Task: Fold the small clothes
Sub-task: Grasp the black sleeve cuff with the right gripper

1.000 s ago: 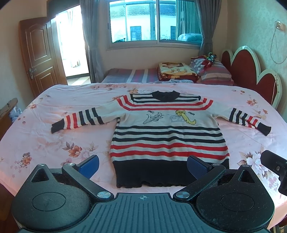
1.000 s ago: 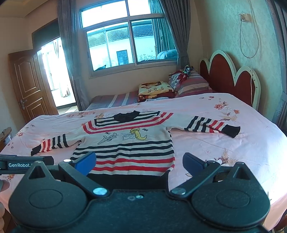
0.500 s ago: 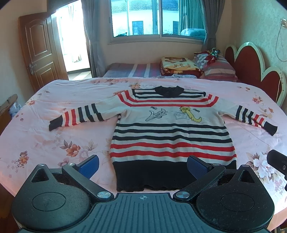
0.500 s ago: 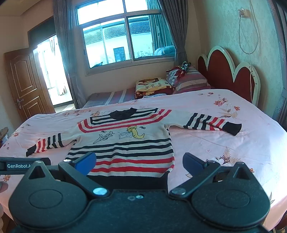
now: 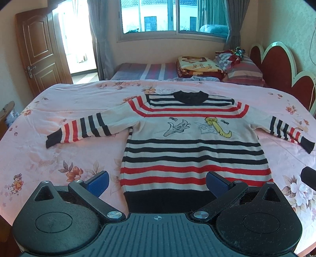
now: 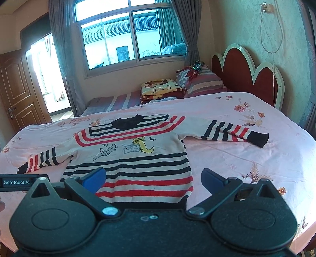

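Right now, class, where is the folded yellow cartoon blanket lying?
In both wrist views the yellow cartoon blanket lies beyond the pink floral bedspread, beside the striped pillows below the window.

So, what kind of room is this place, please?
Most likely a home bedroom: a bed with a pink floral sheet, a red scalloped headboard, and pillows with folded blankets under a curtained window.

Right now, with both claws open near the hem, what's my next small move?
Probably reach the left claw out to the sweater's left sleeve: the sweater lies flat on the bed with both sleeves spread and nothing folded yet.
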